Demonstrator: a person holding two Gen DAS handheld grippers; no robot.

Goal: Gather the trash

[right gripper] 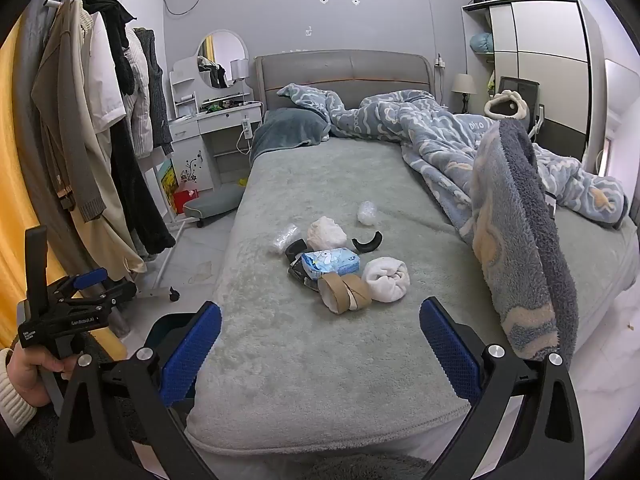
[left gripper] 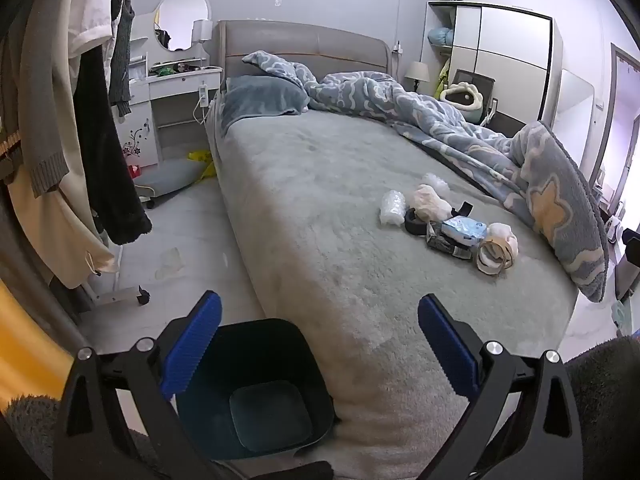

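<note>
Right wrist view: the trash pile lies mid-bed, near the foot edge, and the right gripper is spread wide, empty. The left gripper, equally spread and empty, hangs over the black bin beside the bed's foot corner.

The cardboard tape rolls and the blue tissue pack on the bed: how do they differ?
The cardboard tape rolls are brown, round and hollow; the blue tissue pack is flat, soft-looking and printed. The rolls lie nearer the foot of the bed, the pack just behind them. Both lie in the same trash cluster on the grey bed cover.
</note>
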